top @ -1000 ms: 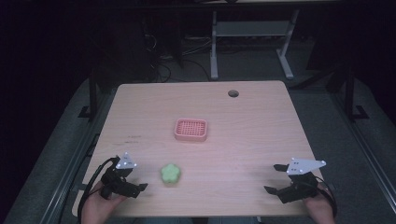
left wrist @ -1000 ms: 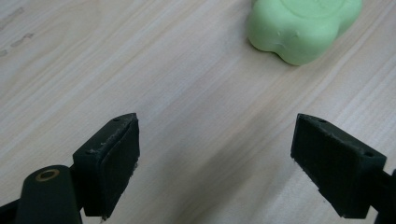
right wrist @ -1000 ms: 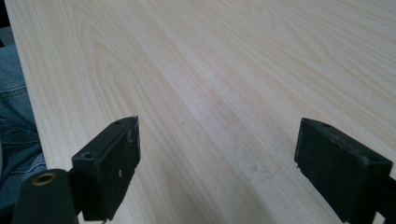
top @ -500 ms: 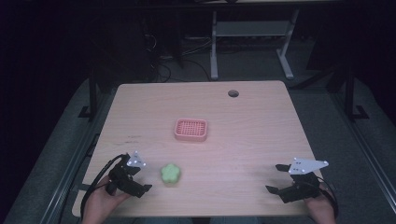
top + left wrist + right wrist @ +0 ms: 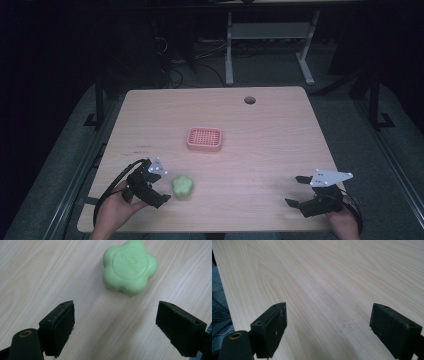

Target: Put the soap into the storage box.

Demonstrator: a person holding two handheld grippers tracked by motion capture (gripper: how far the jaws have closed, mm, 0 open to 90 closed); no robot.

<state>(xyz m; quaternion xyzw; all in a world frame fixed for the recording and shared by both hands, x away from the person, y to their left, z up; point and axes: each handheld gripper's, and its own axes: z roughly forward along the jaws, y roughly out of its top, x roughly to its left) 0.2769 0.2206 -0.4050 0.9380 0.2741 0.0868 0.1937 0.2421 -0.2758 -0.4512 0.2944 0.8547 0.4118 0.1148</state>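
Observation:
A green flower-shaped soap (image 5: pixel 183 187) lies on the wooden table (image 5: pixel 270 150) near its front left. My left gripper (image 5: pixel 159 190) is open right beside it, jaws pointing at it from the left. In the left gripper view the soap (image 5: pixel 130 266) sits just beyond the gap of that gripper (image 5: pixel 117 322), untouched, with nothing between the pads. A pink slotted soap dish (image 5: pixel 204 139) rests at the table's middle. My right gripper (image 5: pixel 297 191) stands open at the front right; in the right gripper view it (image 5: pixel 329 325) spans bare wood.
A round cable hole (image 5: pixel 249 100) lies near the table's far edge. Behind the table stand a white desk frame (image 5: pixel 270 35) and cables on the dark floor. Blue denim (image 5: pixel 219 315) shows past the table's front edge in the right gripper view.
My left gripper has moved right and closer to the green soap, turning its jaws toward it. The right gripper has stayed in place.

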